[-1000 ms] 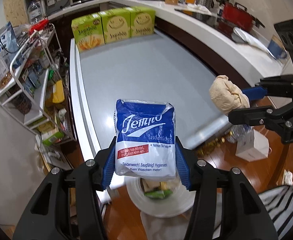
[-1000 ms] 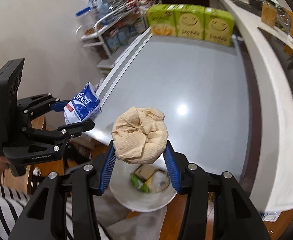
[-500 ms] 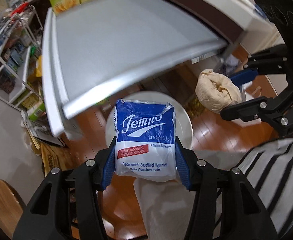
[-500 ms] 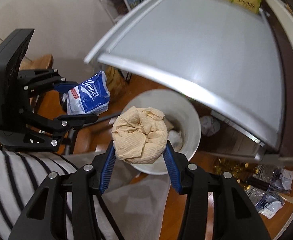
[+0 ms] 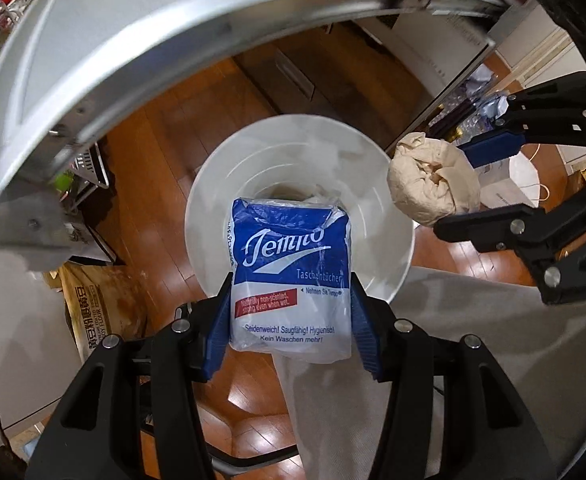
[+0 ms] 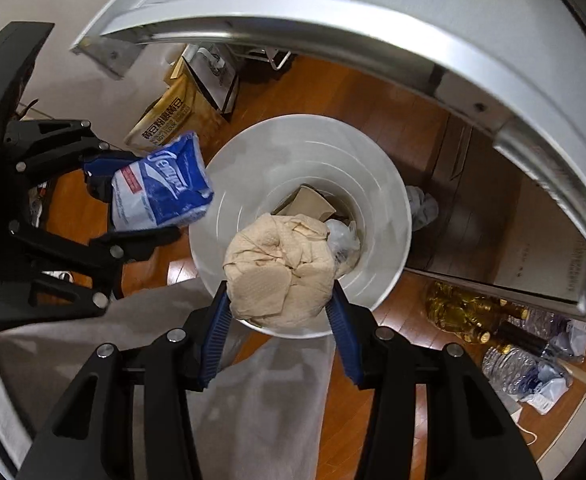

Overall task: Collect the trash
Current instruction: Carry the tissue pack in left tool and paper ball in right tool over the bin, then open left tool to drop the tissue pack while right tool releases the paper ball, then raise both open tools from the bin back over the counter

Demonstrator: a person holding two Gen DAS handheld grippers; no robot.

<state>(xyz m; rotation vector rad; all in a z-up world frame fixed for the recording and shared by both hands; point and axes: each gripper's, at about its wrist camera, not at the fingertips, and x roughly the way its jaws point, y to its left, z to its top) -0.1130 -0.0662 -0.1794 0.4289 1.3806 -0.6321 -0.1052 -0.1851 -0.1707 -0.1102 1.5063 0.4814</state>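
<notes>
- Both grippers have dropped from above the grey tabletop point(image 5: 141, 12) to below its edge, so that the white bin point(image 5: 209, 216), which earlier showed only as a partial rim beneath the load, now fills the middle of each wrist view.
- Left gripper point(image 5: 291, 316): its blue pads are clamped on the sides of a blue-and-white tissue pack point(image 5: 291, 276), which stands upright between them, printed face to the camera. The pack hangs over the near part of the bin's mouth.
- Right gripper point(image 6: 281, 308): its blue pads press on both sides of a crumpled beige paper wad point(image 6: 279, 268). The wad hangs over the near rim of the bin.
- Seen from the right wrist, the left gripper and its pack sit at the left, just outside the bin's rim; from the left wrist, the right gripper and its wad lie at the right edge of the bin.
- Bin contents: a brown cardboard piece point(image 6: 307, 204) and clear crumpled plastic point(image 6: 345, 240) lie at the bottom.
- Floor: wooden boards point(image 5: 153, 168); a flour sack point(image 6: 165, 120) leans near the wall, and plastic bottles point(image 6: 509, 364) lie under the table.
- Person: grey trouser legs point(image 6: 261, 400) show beneath both grippers.
</notes>
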